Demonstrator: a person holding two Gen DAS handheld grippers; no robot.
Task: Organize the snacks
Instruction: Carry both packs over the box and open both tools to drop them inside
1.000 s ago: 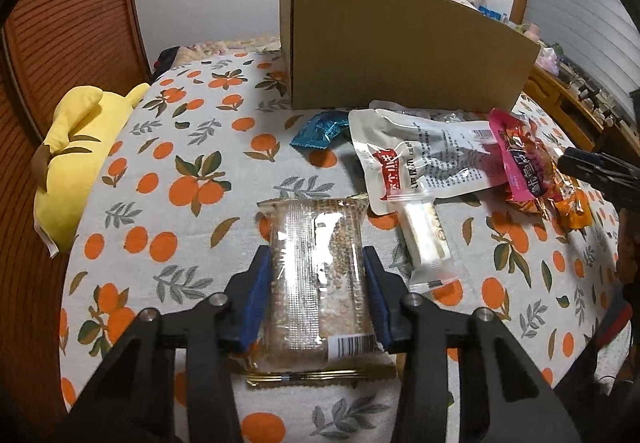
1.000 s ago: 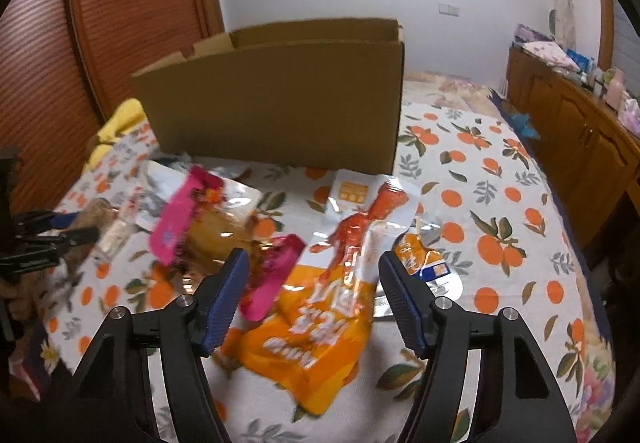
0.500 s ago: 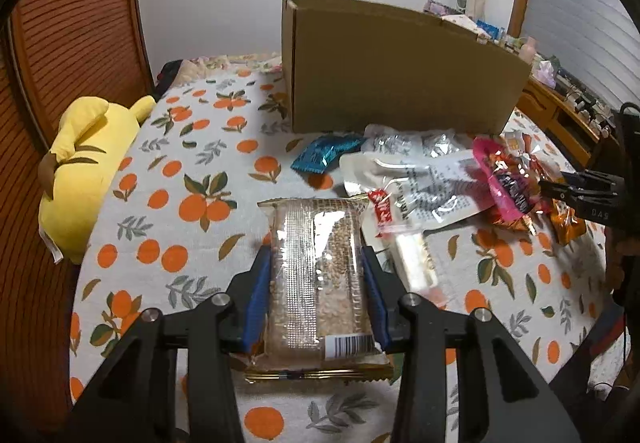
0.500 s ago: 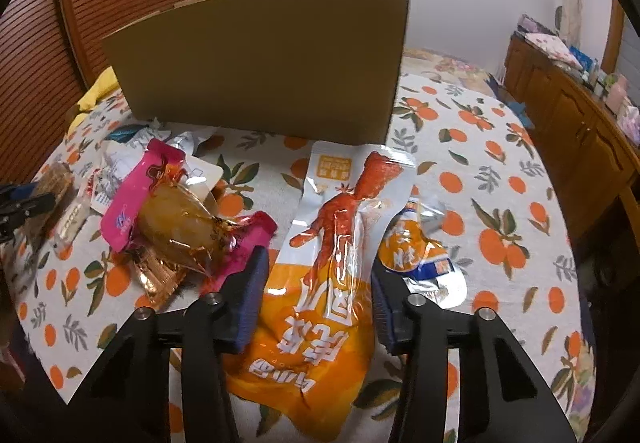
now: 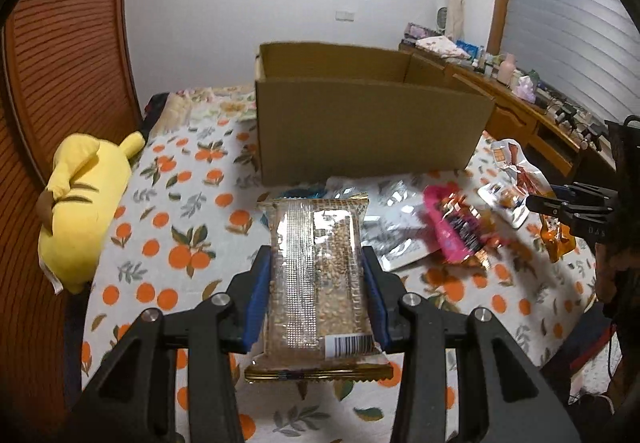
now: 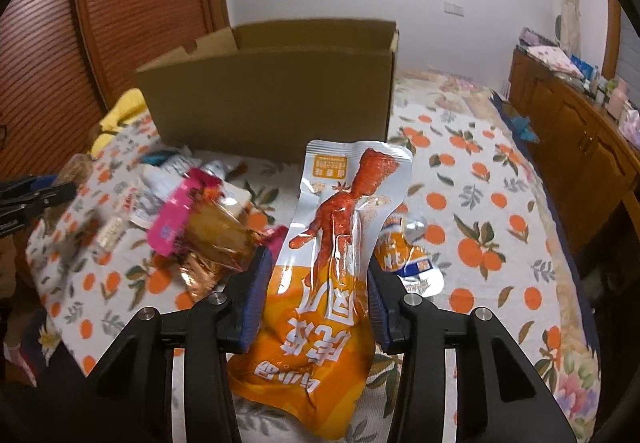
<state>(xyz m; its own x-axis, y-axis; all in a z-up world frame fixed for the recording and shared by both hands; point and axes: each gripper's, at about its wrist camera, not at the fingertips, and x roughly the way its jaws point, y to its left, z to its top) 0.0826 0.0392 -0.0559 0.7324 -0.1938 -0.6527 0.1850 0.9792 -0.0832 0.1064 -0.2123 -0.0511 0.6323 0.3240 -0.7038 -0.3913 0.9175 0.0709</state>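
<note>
clear grain bar packet (image 5: 318, 275), orange pouch (image 6: 320, 283)

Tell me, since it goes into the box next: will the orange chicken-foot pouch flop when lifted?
Probably yes. The orange chicken-foot pouch is thin film, creased where the right gripper pinches it, so its free top may droop. It looks light, and its glossy surface could slip.

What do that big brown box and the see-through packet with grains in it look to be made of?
The box looks like plain brown corrugated cardboard, matte and unprinted, with folded flaps and raw edges at the open top. The grain packet seems to be thin clear plastic film: it shines under the light, shows the grainy bar inside, and has crimped gold-coloured end seals and a printed barcode.
</note>
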